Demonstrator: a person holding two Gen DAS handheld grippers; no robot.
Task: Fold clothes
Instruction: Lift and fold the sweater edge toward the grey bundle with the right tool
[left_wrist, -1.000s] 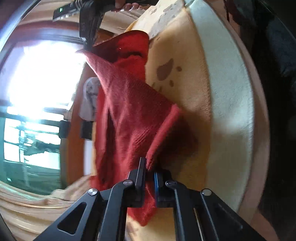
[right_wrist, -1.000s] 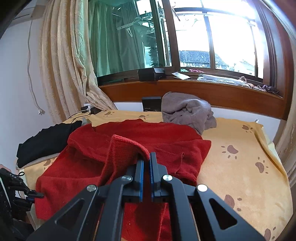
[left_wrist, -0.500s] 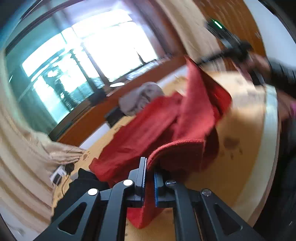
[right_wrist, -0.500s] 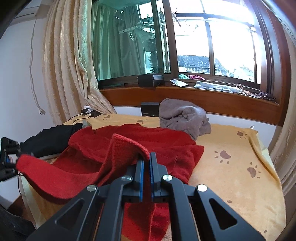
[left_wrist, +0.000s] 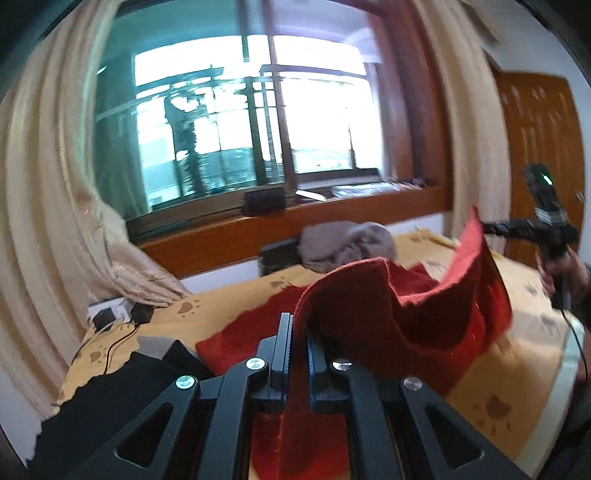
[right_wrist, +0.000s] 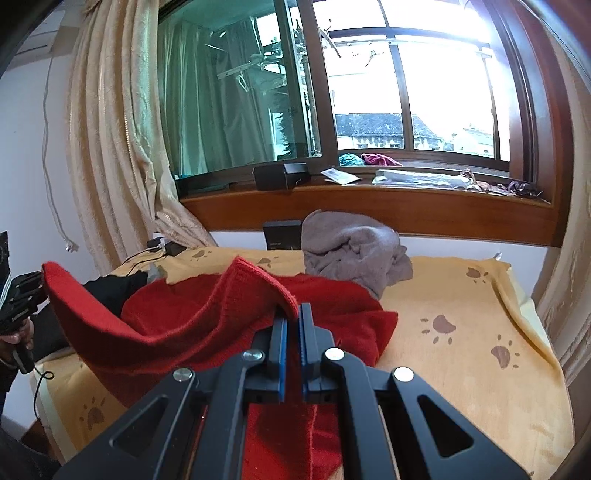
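A red knit sweater (right_wrist: 207, 317) lies on the bed and is lifted along its near hem. My right gripper (right_wrist: 291, 325) is shut on the ribbed hem, which arches over its tips. My left gripper (left_wrist: 299, 332) is shut on another part of the same hem; the red sweater (left_wrist: 388, 317) rises in a curved band toward the right gripper (left_wrist: 543, 221), seen at the far right with a hand on its handle. In the right wrist view the left gripper (right_wrist: 20, 295) shows at the left edge holding the raised hem corner.
A yellow paw-print blanket (right_wrist: 461, 314) covers the bed. A grey garment (right_wrist: 351, 247) is heaped at the far side under the wooden window sill (right_wrist: 369, 203). A black garment (left_wrist: 110, 398) lies at the left, near cables and a charger (left_wrist: 122, 317). Curtains (right_wrist: 110, 147) hang at the left.
My left gripper has swung from facing sideways across the bed to facing the window, carrying the hem up. The red hem now stands lifted between both grippers. The right gripper has barely moved.
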